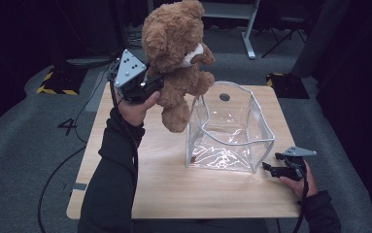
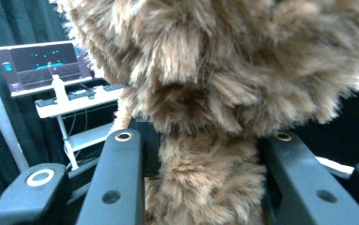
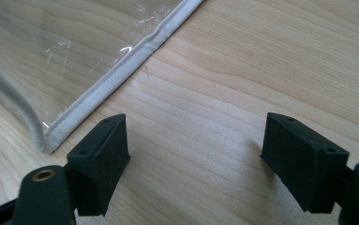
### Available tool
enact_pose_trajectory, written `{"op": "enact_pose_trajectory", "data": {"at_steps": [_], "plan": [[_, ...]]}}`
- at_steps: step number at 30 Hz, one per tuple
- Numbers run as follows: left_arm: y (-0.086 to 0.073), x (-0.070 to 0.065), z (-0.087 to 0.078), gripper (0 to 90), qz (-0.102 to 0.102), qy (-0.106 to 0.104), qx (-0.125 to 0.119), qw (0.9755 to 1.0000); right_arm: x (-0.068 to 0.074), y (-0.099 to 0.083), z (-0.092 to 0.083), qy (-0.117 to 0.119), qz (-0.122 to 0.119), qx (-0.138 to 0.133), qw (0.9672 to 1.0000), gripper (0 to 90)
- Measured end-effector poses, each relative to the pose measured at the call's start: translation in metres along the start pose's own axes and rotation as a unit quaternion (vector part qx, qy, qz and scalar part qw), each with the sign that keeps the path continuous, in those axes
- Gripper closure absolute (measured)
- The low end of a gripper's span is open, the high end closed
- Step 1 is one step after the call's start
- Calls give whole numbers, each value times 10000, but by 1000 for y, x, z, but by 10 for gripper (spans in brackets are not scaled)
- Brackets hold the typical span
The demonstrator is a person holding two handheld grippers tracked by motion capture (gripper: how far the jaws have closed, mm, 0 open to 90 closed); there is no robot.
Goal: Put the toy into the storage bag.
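The brown plush teddy bear (image 1: 176,53) hangs in the air over the table's far left part, just left of the clear plastic bag (image 1: 229,128) with white piping. The left gripper (image 1: 150,83) clamps its body. The right gripper (image 1: 271,168) rests wide open, empty, on the wooden table (image 1: 183,189) beside the bag's near right corner.

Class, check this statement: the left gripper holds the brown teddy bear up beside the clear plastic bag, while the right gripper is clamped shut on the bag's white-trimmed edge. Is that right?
Not quite. The left gripper does hold the teddy bear up beside the clear plastic bag. But the right gripper grips nothing: the right gripper view shows its jaws standing open over bare table, the bag's white-trimmed edge lying apart from them.
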State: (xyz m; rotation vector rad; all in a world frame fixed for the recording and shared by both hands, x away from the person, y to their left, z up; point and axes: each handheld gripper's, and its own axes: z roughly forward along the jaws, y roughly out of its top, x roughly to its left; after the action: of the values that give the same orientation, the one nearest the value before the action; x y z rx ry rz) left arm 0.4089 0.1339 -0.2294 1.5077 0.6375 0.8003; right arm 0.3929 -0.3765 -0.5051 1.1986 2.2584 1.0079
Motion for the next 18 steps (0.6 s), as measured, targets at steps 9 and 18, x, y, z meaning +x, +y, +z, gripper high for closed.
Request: {"op": "enact_pose_trajectory", "data": {"at_steps": [9, 18], "plan": [[11, -12, 19, 644, 74, -118, 93, 9999, 0, 0, 0, 0, -1, -1, 10000, 226], [18, -25, 34, 643, 165, -249, 154, 9994, 0, 0, 0, -1, -2, -1, 10000, 226]]}}
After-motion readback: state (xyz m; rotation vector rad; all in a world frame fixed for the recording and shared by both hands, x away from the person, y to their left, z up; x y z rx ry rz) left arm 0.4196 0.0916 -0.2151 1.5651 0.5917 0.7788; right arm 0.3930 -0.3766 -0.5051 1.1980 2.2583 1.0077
